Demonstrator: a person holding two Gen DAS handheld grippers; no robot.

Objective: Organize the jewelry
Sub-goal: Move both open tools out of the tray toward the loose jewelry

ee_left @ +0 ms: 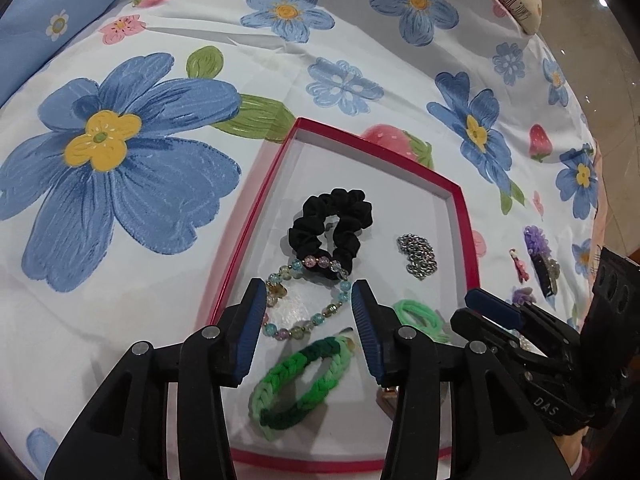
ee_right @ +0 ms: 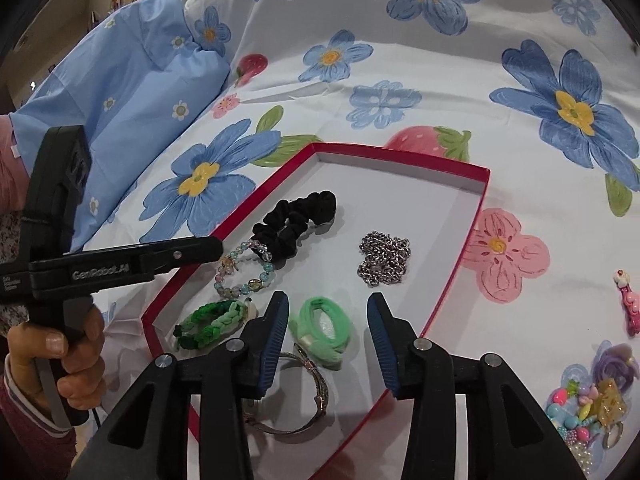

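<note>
A red-rimmed white box (ee_left: 256,216) (ee_right: 460,272) lies on the flowered bedspread. Inside it are a black scrunchie (ee_left: 332,224) (ee_right: 292,220), a silver chain (ee_left: 416,254) (ee_right: 384,258), a pastel beaded bracelet (ee_left: 298,326) (ee_right: 266,266), a green braided bracelet (ee_left: 320,354) (ee_right: 208,326), a light green hair tie (ee_left: 416,312) (ee_right: 340,340) and a metal watch (ee_right: 316,400). My left gripper (ee_left: 309,296) hangs open above the beaded bracelet, holding nothing. My right gripper (ee_right: 328,304) hangs open above the hair tie, with nothing between its pads.
Loose pieces lie on the bedspread right of the box: a pink clip (ee_right: 628,304), a pile of coloured beads (ee_right: 588,404) and a purple hair clip (ee_left: 538,252). A blue pillow (ee_right: 120,100) lies at the far left. A person's hand (ee_right: 76,340) grips the left tool.
</note>
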